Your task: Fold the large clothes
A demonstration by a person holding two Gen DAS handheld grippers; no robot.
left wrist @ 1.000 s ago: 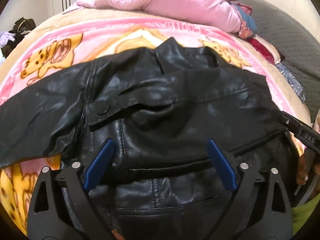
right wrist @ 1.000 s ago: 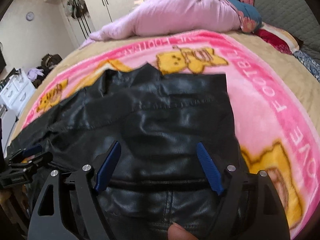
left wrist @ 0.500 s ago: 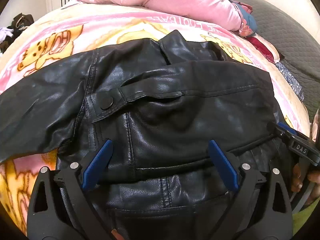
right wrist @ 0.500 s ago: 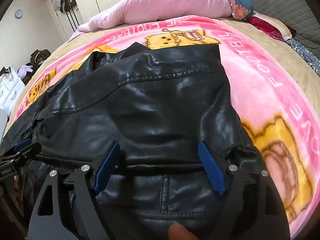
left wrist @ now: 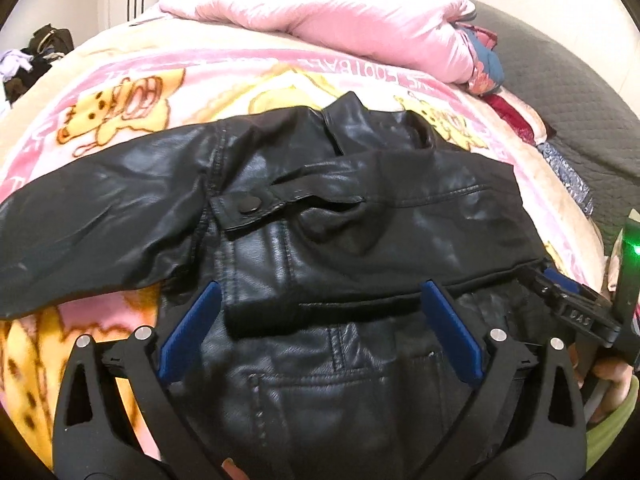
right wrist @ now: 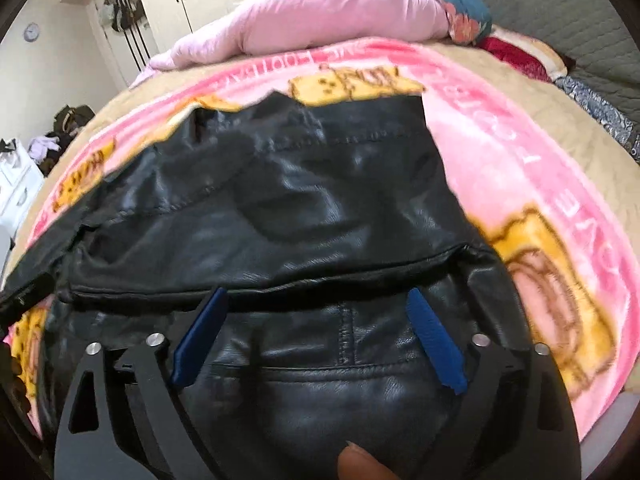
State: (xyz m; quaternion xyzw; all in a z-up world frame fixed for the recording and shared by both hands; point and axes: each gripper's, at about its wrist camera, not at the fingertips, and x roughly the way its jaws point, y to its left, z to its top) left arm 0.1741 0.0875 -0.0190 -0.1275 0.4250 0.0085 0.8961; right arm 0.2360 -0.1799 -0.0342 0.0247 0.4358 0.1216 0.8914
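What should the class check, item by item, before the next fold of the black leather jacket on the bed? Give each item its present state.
1. Left gripper free of the jacket: ok, jaws opening, pads clear of the leather.
2. Right gripper free: ok, jaws opening, nothing pinched.
3. One sleeve folded across the body: ok, it lies over the front.
4. Other sleeve folded in: not ok, it lies spread out over the pink blanket.
5. Jacket clear of the pink bedding pile: ok, blanket shows between them.
6. Hem lying flat: cannot tell, hidden below the grippers.
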